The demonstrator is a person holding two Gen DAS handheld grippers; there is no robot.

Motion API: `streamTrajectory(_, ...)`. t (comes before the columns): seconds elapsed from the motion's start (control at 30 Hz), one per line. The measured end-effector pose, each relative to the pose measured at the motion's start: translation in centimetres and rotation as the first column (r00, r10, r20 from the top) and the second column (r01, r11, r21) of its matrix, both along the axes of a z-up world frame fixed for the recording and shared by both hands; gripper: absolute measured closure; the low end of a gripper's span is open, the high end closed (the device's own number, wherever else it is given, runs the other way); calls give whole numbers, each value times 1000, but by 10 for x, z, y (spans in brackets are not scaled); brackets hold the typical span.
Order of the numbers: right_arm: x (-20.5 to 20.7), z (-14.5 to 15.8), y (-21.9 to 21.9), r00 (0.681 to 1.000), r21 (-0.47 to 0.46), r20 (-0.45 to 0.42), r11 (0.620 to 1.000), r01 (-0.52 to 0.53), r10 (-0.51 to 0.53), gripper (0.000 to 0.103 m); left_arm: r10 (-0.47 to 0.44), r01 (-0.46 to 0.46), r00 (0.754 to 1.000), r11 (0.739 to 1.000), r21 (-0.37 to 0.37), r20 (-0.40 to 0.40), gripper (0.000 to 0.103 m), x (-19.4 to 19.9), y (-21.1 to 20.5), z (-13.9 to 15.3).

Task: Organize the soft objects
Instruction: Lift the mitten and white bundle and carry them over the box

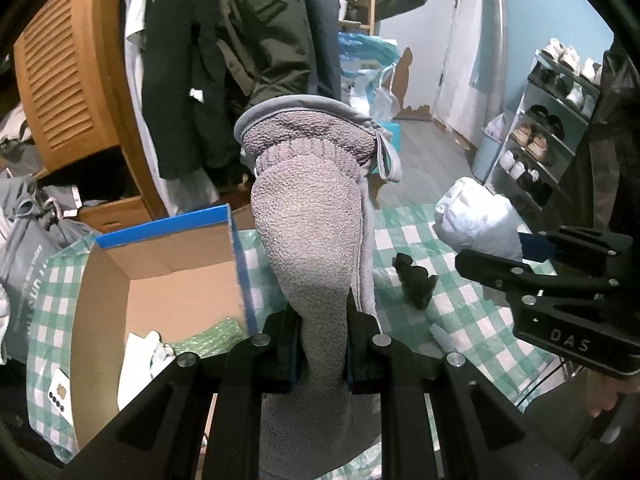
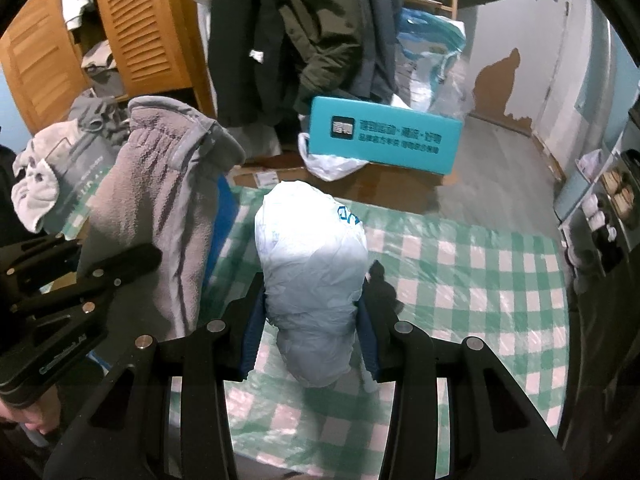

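Observation:
My left gripper point(image 1: 322, 312) is shut on a grey fleece glove point(image 1: 312, 232), held upright above the green checked tablecloth point(image 1: 460, 320), right of an open cardboard box point(image 1: 160, 280). The glove also shows in the right wrist view point(image 2: 160, 208). My right gripper point(image 2: 310, 316) is shut on a white crumpled plastic bag bundle point(image 2: 316, 264), held above the cloth; the bundle also shows in the left wrist view point(image 1: 476, 216), with the right gripper point(image 1: 532, 248) beside it.
A small black figure point(image 1: 416, 280) stands on the cloth. The box holds green bubble wrap point(image 1: 208, 340) and white items. A teal box point(image 2: 384, 136) and bags lie on the floor beyond. Hanging coats point(image 1: 240, 40) and a shoe rack point(image 1: 552, 120) stand behind.

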State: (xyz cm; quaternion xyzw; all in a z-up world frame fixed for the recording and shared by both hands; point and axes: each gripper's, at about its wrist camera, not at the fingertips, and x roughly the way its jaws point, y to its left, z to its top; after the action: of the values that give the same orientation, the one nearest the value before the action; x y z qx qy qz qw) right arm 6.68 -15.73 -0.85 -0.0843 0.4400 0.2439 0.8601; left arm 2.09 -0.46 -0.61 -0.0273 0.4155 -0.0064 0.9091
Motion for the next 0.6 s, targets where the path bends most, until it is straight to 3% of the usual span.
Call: streamTrajectory(0.6,-3,8,69,996,2,7,996,-94,94,63,113,-113,993,993,-19,26,87,-22,64,9)
